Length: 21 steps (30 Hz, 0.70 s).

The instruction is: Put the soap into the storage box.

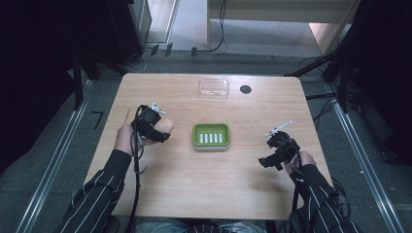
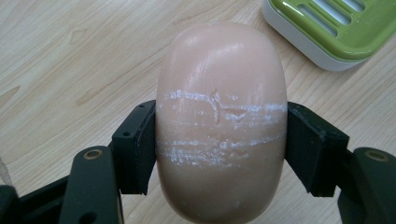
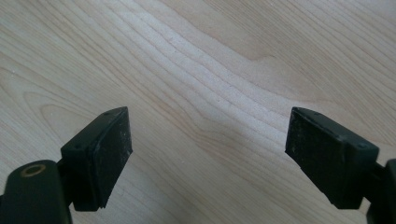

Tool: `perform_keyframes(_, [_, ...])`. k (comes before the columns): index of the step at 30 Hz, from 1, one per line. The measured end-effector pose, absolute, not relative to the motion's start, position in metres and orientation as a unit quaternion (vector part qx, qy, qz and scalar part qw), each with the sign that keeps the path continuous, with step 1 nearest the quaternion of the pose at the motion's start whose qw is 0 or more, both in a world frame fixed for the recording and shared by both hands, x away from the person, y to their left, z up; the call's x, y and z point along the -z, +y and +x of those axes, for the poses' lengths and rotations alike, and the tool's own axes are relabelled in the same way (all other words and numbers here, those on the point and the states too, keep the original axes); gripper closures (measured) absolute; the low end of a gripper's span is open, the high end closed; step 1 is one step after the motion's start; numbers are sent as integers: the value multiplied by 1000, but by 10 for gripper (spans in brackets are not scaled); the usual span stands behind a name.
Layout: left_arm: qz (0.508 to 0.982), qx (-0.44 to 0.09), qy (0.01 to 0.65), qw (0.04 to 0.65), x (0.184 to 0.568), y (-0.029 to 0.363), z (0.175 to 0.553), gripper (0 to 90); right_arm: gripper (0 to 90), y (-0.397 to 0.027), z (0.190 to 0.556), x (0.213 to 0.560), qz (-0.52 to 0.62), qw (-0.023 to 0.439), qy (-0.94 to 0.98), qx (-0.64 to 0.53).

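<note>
A pale pink bar of soap [image 2: 220, 121], scored with white scrape lines, sits between the two jaws of my left gripper [image 2: 219, 144], which is shut on it. In the high view that soap [image 1: 165, 125] and left gripper [image 1: 160, 128] hover left of a green soap dish [image 1: 211, 136] with a slotted insert. A corner of the dish [image 2: 336, 28] shows at the top right of the left gripper view. My right gripper [image 1: 266, 161] is at the table's right, and in its own view the right gripper [image 3: 208, 154] stands open over bare wood.
A clear plastic lid or box [image 1: 213, 88] lies at the back of the wooden table [image 1: 204, 184], with a small black disc [image 1: 246, 89] to its right. Cables trail from both grippers toward the front edge.
</note>
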<state>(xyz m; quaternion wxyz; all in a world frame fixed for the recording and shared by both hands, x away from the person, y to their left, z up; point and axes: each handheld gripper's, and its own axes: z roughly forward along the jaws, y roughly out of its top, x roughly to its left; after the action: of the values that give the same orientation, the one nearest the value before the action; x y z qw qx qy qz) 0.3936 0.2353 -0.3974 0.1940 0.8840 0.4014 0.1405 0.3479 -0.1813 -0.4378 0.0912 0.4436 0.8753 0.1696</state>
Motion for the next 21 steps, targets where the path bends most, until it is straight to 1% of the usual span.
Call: perform_keyframes(21, [896, -138, 370, 204, 395, 203, 407, 336, 154, -181, 348, 438, 443, 91, 876, -171])
